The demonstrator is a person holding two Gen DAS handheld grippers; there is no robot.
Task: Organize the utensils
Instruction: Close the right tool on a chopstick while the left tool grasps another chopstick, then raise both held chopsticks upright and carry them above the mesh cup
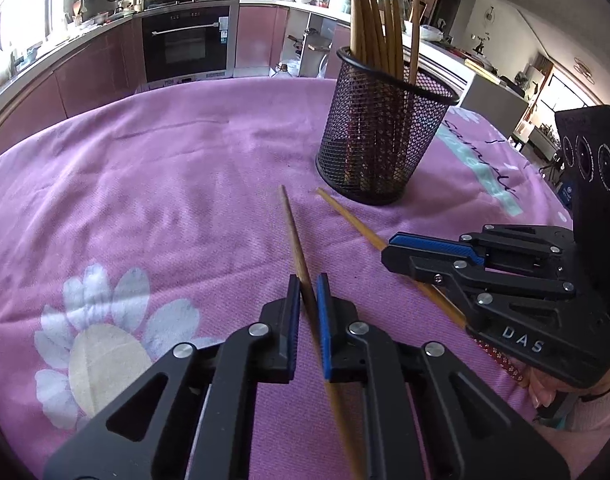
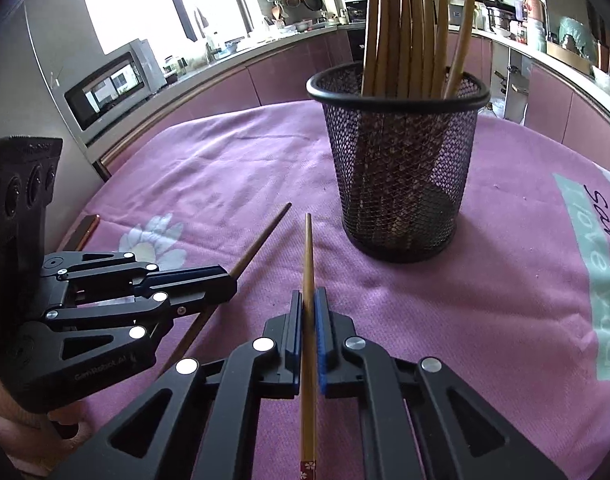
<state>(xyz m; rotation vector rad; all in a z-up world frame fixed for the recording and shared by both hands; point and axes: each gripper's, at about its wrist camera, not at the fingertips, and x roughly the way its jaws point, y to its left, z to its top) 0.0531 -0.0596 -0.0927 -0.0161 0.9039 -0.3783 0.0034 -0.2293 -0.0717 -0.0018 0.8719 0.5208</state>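
A black mesh cup stands on the pink cloth and holds several wooden chopsticks upright. My left gripper is shut on a dark wooden chopstick whose tip points at the cup; it also shows in the right wrist view. My right gripper is shut on a lighter chopstick, tip toward the cup; that gripper appears in the left wrist view with its chopstick. Both tips sit just short of the cup's base.
The pink tablecloth has a flower print and teal lettering. Kitchen counters, an oven and a microwave lie beyond the table's far edge. A brown pen-like object lies at the table's left edge.
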